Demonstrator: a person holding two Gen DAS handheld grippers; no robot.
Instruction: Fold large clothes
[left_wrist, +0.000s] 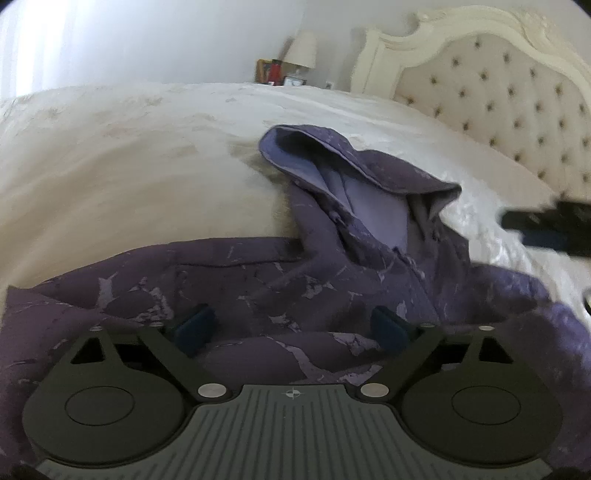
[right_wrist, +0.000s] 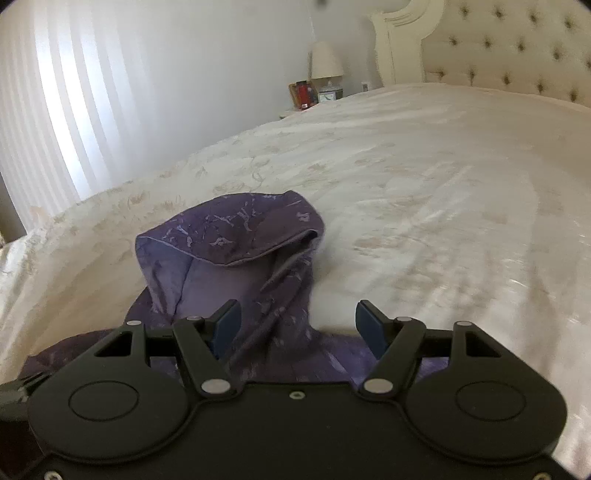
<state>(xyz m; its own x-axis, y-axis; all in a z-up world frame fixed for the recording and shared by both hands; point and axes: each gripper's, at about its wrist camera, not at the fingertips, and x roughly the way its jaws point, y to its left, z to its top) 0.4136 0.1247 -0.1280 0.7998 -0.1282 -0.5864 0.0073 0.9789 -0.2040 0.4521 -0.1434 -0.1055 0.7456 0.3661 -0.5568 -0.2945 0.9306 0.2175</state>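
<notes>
In the lower middle of the left wrist view my left gripper (left_wrist: 291, 328) hangs spread wide over the purple hoodie (left_wrist: 236, 288), nothing between its blue pads (left_wrist: 195, 326); the body of the garment fills the bottom of that frame, rumpled rather than flat. My right gripper (right_wrist: 295, 325) is likewise spread and holding nothing, low in its own frame, with the base of the hood (right_wrist: 236, 243) just beyond the tips. The hoodie lies on the cream bedspread (right_wrist: 424, 206), hood pointing up toward the centre of both views. I judge the step to be taking a first hold, so I want each gripper to pinch a single edge near a shoulder, not a bunched ridge; closing on several layers would drag the whole garment. Then I would smooth the body before any fold. Beyond, the tufted headboard (left_wrist: 491, 92) sits at the upper right; a lamp (right_wrist: 325, 61) stands at the upper centre.
</notes>
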